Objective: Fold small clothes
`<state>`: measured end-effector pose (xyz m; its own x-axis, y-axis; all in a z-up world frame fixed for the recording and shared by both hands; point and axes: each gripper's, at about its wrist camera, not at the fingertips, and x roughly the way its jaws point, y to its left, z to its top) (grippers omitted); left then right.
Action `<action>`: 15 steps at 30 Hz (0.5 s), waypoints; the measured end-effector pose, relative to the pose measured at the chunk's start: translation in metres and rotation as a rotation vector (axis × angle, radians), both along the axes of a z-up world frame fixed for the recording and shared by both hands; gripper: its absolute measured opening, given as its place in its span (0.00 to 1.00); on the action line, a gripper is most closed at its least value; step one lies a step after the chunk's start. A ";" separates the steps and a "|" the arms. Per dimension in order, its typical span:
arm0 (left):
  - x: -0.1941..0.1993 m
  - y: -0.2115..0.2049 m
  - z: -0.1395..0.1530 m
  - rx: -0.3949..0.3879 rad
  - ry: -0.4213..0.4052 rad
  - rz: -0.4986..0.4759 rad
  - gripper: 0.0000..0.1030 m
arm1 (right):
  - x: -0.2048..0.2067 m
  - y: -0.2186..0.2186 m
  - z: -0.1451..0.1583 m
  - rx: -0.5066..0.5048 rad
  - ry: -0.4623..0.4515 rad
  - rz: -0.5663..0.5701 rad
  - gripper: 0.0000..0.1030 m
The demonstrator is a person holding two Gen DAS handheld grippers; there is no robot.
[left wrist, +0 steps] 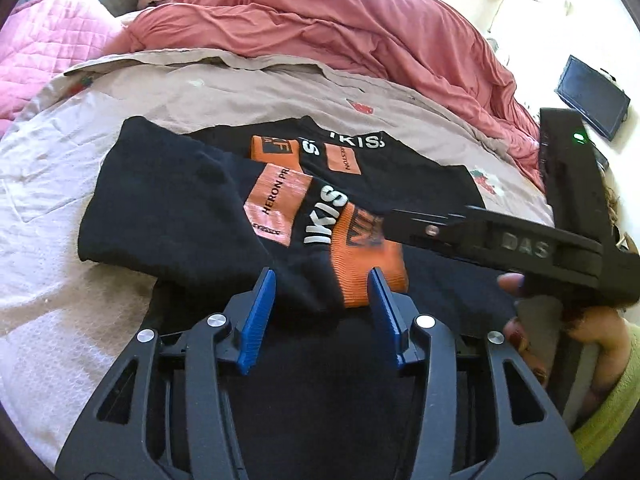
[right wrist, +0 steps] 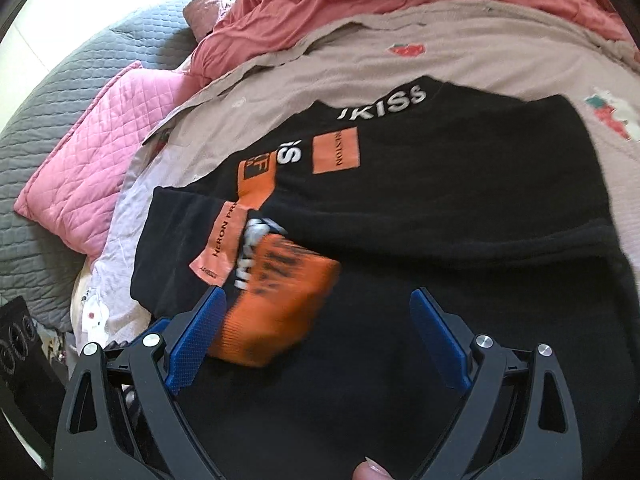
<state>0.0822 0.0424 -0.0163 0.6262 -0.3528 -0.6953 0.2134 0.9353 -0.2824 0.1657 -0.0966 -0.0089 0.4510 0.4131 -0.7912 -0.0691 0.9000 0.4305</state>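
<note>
Now both grippers are hovering with jaws apart: the left gripper (left wrist: pixel 322 300) and right gripper (right wrist: pixel 320 336) over the black sweater (left wrist: pixel 168 208) lying on the bed (left wrist: pixel 60 300), sleeve folded across.
</note>
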 end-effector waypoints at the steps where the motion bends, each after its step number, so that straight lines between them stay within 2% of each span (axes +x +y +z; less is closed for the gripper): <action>1: -0.001 0.000 0.001 -0.006 -0.002 -0.008 0.41 | 0.001 0.001 -0.002 0.003 0.004 0.003 0.90; 4: -0.002 0.001 0.002 -0.021 -0.010 -0.026 0.44 | 0.004 0.004 -0.006 -0.008 0.015 0.007 0.90; 7: -0.001 0.006 0.003 -0.004 -0.019 0.015 0.45 | 0.007 0.006 -0.013 -0.014 0.028 -0.001 0.88; 11: 0.002 0.016 0.001 -0.007 -0.001 0.069 0.48 | 0.009 0.015 -0.017 -0.035 0.016 0.010 0.73; 15: 0.004 0.025 -0.001 -0.029 0.013 0.094 0.48 | 0.014 0.023 -0.019 -0.040 -0.006 0.022 0.48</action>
